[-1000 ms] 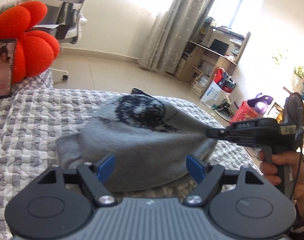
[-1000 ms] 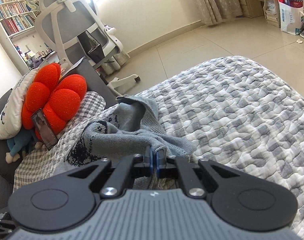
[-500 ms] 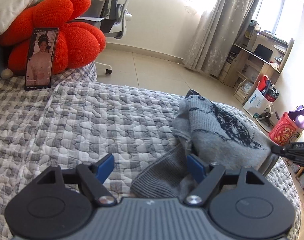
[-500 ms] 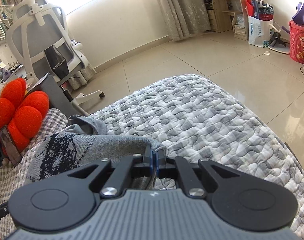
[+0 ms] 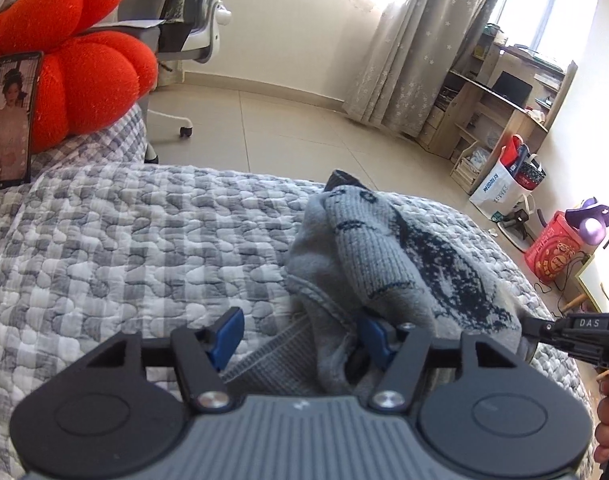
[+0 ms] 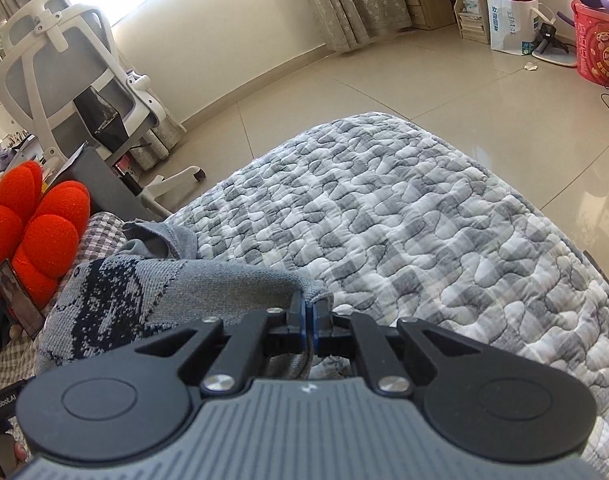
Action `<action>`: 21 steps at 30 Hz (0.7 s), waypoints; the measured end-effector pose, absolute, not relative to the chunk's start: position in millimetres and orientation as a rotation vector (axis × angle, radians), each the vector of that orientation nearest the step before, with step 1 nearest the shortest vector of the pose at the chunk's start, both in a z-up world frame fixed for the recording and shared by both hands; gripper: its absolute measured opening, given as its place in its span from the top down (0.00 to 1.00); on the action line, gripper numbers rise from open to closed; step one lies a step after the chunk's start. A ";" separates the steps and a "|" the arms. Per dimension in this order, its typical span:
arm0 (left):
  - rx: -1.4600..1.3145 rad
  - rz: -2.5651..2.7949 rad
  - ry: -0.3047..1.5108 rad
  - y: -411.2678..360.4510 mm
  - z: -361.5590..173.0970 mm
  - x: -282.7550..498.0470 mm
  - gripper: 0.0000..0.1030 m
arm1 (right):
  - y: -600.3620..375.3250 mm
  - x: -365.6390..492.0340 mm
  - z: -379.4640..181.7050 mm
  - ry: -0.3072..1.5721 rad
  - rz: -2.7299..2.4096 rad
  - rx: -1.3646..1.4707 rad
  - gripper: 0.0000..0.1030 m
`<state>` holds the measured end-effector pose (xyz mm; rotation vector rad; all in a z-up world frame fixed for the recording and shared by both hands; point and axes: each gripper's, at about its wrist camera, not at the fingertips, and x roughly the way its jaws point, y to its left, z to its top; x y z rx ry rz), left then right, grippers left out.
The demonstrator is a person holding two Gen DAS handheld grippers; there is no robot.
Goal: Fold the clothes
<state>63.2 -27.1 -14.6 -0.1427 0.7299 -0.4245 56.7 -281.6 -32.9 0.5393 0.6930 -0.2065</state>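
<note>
A grey knit sweater [image 5: 384,264] with a dark pattern lies bunched on the quilted bed. My left gripper [image 5: 300,338] is at its near ribbed hem, and its jaws are closing with cloth between them. The right blue pad [image 5: 374,338] touches the fabric, while the left pad [image 5: 228,336] stands clear of it. My right gripper [image 6: 309,312] is shut on the sweater's [image 6: 184,292] edge, pinching a thin fold. In the left wrist view the right gripper [image 5: 544,328] holds the sweater's right end, with a hand below it.
The grey checked quilt [image 5: 124,248] covers the bed, which drops to a tiled floor [image 6: 424,80] beyond. A red flower cushion [image 5: 84,68] with a phone [image 5: 8,120] leaning on it sits at the left. A white office chair [image 6: 64,80] stands behind it.
The left gripper moved to the sweater's near hem and its jaws narrowed around cloth. The sweater went from a spread mound to a bundle at the right. The right gripper stayed shut on its edge.
</note>
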 end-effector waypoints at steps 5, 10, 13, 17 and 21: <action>-0.174 -0.511 0.667 -49.2 -2.4 54.3 0.41 | -279.3 60.3 -33.8 0.724 -0.200 0.528 0.93; -0.158 -0.581 0.665 -76.1 -7.5 50.2 0.41 | -282.5 51.3 -23.3 0.708 -0.173 0.580 0.89; -0.133 -0.611 0.657 -87.0 -11.7 48.0 0.41 | -281.8 41.6 -10.5 0.651 -0.130 0.609 0.86; -0.103 -0.658 0.655 -94.6 -15.3 42.8 0.42 | -271.7 34.9 2.6 0.580 -0.032 0.615 0.64; -0.066 -0.681 0.651 -98.0 -16.1 37.4 0.42 | -259.2 37.2 8.3 0.554 0.049 0.612 0.62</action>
